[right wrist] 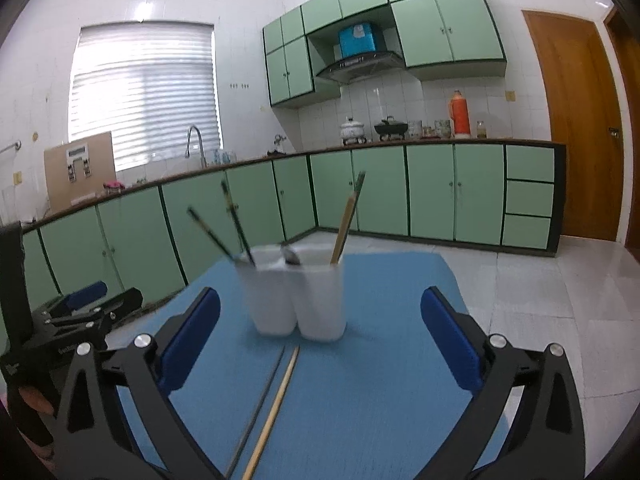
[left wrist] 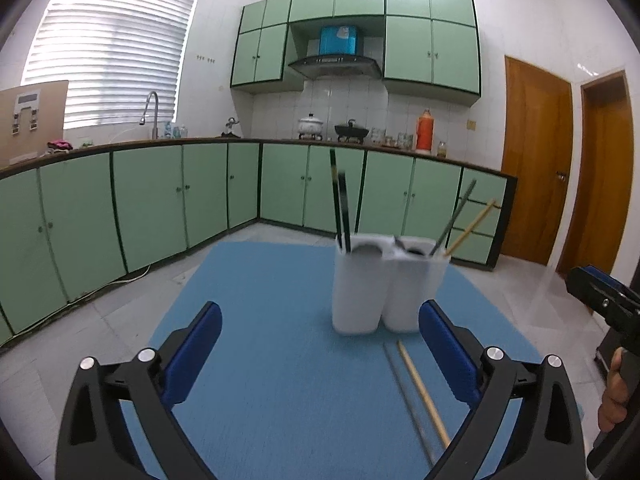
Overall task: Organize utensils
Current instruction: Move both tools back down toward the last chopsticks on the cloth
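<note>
Two white utensil cups [left wrist: 376, 288] stand side by side on a blue mat [left wrist: 260, 360]. The left cup holds two dark chopsticks [left wrist: 340, 204]; the right cup holds a grey chopstick and a wooden one [left wrist: 472, 224]. Spoon heads show in both cups. A wooden chopstick [left wrist: 422, 394] and a grey chopstick [left wrist: 404, 392] lie on the mat in front. My left gripper [left wrist: 320, 352] is open and empty, above the mat. In the right wrist view my right gripper [right wrist: 320, 344] is open and empty above the loose wooden chopstick [right wrist: 276, 404] and grey chopstick [right wrist: 260, 400], short of the cups [right wrist: 296, 296].
The right gripper shows at the right edge of the left wrist view [left wrist: 608, 304]; the left gripper shows at the left edge of the right wrist view [right wrist: 80, 312]. Green kitchen cabinets [left wrist: 160, 200] and a tiled floor [left wrist: 540, 304] surround the table.
</note>
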